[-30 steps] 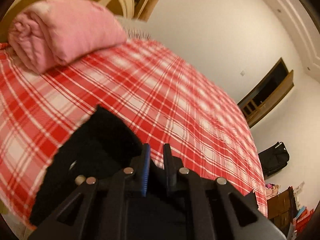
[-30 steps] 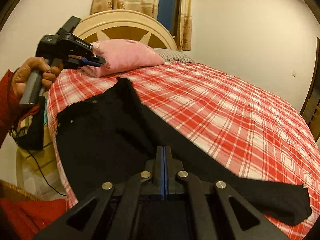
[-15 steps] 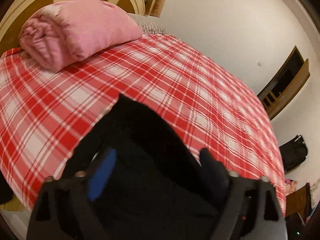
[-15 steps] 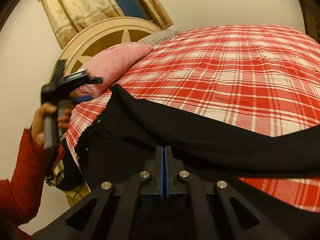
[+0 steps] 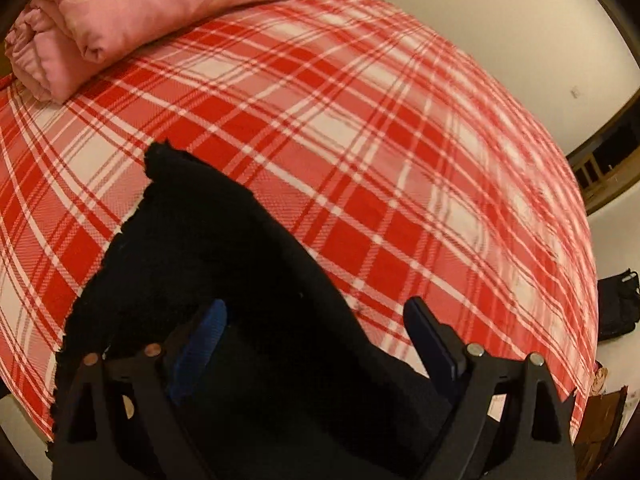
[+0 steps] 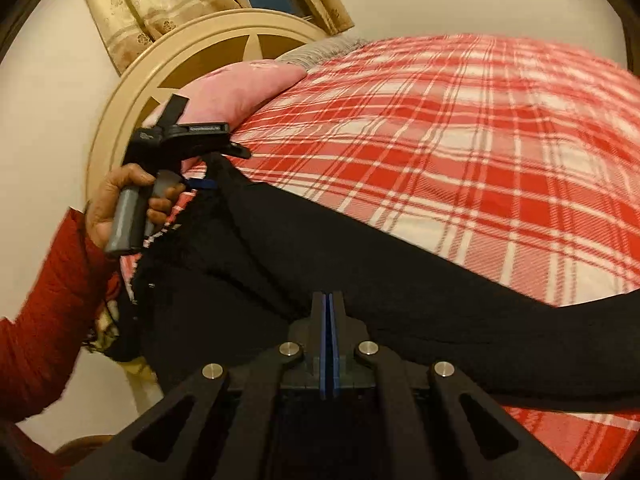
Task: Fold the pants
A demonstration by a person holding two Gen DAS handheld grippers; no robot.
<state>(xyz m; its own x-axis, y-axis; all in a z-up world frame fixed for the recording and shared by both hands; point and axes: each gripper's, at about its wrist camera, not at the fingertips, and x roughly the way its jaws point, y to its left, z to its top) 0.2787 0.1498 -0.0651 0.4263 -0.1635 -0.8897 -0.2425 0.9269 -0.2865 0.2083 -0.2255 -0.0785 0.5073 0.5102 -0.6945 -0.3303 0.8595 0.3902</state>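
Black pants (image 5: 224, 240) lie spread along the near side of a bed with a red and white plaid cover (image 5: 360, 120). My left gripper (image 5: 316, 316) hangs open just above their upper end, its blue pads wide apart and dark cloth below the gap. From the right wrist view, that left gripper (image 6: 226, 168) is held by a hand (image 6: 116, 196) in a red sleeve, and the pointed corner of the pants (image 6: 360, 248) sits between its fingers without being pinched. My right gripper (image 6: 329, 296) is shut, pads together, over the middle of the pants.
A pink rolled pillow (image 5: 140, 8) lies at the head of the bed before a round cream headboard (image 6: 160, 68) and patterned curtains (image 6: 160, 0). The plaid cover (image 6: 480, 120) stretches bare to the right. A black bag (image 5: 618, 308) sits on the floor beyond the bed.
My left gripper went from shut to wide open and dropped down onto the pants' upper corner. The right gripper rolled and sank closer to the cloth, still shut.
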